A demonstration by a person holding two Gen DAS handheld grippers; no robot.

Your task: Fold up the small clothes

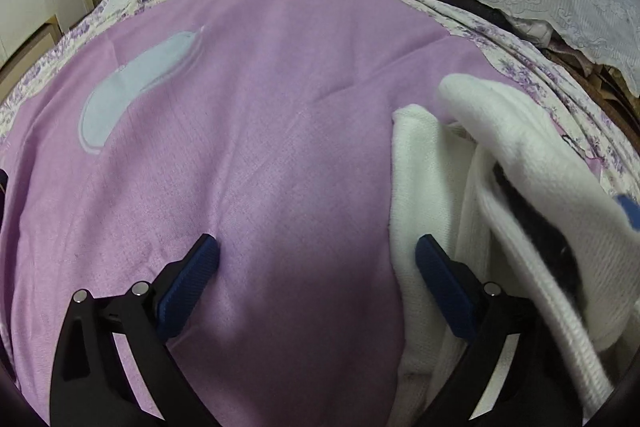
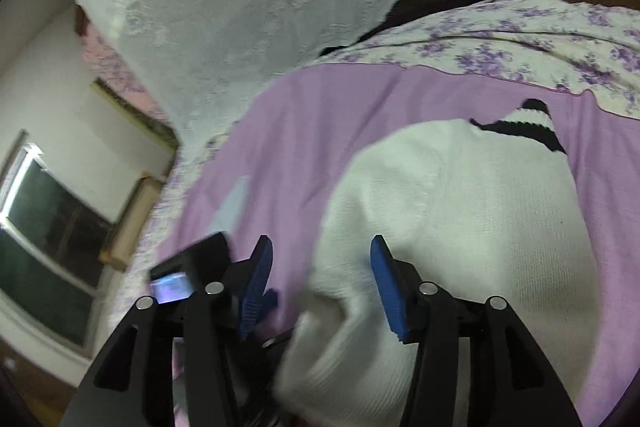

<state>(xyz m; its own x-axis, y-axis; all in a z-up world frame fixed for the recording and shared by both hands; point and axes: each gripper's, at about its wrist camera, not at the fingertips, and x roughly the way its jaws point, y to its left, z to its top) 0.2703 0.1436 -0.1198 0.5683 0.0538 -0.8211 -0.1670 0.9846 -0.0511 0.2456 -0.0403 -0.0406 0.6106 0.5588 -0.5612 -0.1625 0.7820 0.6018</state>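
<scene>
The white knit sweater (image 2: pixel 460 227) lies bunched on the lilac blanket (image 1: pixel 260 107) that covers the bed, its black-and-white striped ribbed edge (image 2: pixel 524 123) at the end farthest from the right wrist camera. From that camera the garment's long axis runs away and slightly rightward, from the rumpled fold near the lens to the striped edge.

The right tongs (image 2: pixel 322 259) stand partly apart, nothing pinched between the blue pads — the sweater's near fold sits under the gap and against the right-hand pad, but neither pad presses on it. The left tongs (image 1: pixel 316 259) gape wide and empty over bare blanket; the sweater lies to their right, its white edge just touching or passing behind the right-hand finger (image 1: pixel 444 291) — I cannot tell which. A raised fold of the knit (image 1: pixel 540 155) arches up on that side, with dark lining or shadow below it.

So the sweater is directly ahead of the right tongs and off to the side of the left ones. In my judgement the right hand is the nearer to a grip on the cloth; the left would have to shift sideways toward the white edge before it could pinch a layer. A pale blue patch (image 1: pixel 132 83) lies on the blanket well apart, on the far left.
</scene>
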